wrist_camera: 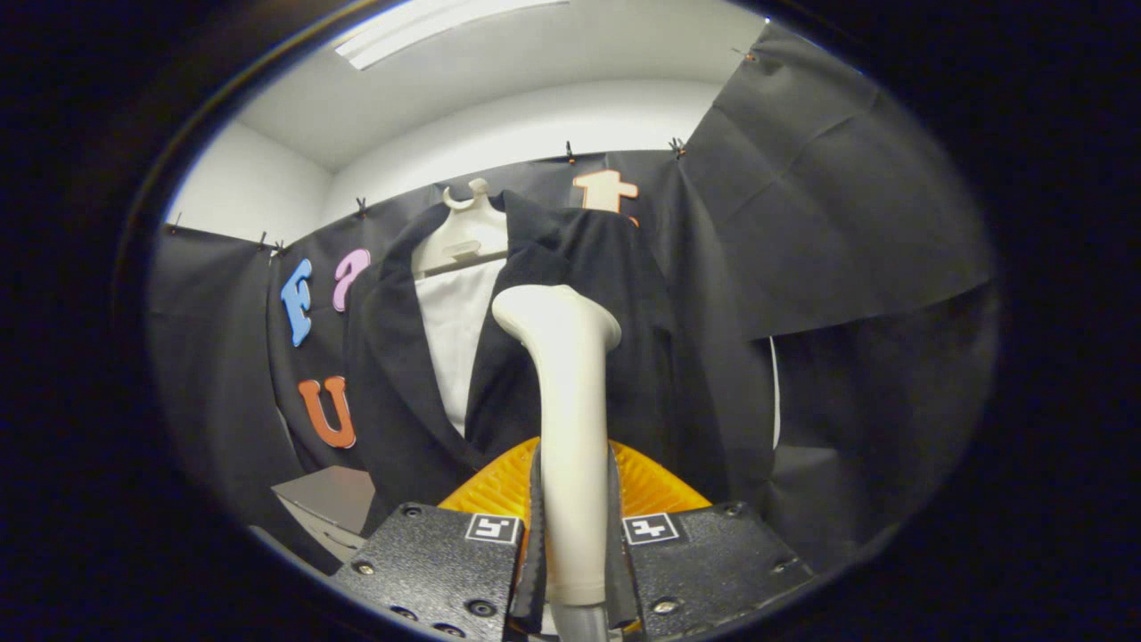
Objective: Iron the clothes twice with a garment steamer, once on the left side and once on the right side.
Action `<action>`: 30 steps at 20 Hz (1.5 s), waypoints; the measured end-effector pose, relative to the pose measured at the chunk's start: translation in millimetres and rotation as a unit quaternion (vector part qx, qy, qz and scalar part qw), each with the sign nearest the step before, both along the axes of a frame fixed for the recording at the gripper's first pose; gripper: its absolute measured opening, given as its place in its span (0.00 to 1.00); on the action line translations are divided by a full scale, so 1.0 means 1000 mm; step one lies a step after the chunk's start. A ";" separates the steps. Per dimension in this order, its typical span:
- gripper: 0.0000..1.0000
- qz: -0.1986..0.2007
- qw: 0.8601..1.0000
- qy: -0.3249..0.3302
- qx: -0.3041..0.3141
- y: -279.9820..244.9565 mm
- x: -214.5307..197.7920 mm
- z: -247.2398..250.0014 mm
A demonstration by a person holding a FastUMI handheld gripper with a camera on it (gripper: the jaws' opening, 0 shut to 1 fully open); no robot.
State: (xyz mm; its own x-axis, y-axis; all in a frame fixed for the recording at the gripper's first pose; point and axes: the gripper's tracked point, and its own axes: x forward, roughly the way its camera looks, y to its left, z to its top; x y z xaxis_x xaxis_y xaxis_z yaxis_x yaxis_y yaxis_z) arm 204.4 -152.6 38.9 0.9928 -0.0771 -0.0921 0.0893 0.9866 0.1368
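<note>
The fingers are clamped on the handle of the garment steamer, one on each side of the pale shaft, both pressing it; grip looks centred and the steamer stands upright between them. Its head curves away from the camera toward the garment, and it appears to sit against or just in front of the jacket on the side right of the open front; contact can't be confirmed from this angle. An orange ribbed piece shows just behind the shaft, low down, probably part of the gripper rig or steamer; hard to tell. The jacket is dark, hanging open on a pale hanger against the booth's black cloth wall, with a white shirt showing in the opening. The fabric hangs fairly flat; creases are unreadable on the dark cloth. No steam is visible. Progress, as a judgement: steamer picked up and presented to the garment, so this is likely one pass in hand on that side. Whether the other side is done can't be told; assume at least one pass is left.
</note>
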 end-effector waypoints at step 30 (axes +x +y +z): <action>0.29 -0.021 0.991 0.135 0.012 0.008 -0.077 -0.151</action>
State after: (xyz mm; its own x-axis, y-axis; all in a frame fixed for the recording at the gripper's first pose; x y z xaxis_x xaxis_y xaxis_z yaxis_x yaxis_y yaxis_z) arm 127.4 -144.4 -111.9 0.9278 -0.1133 -0.3556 0.1674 0.9779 0.1251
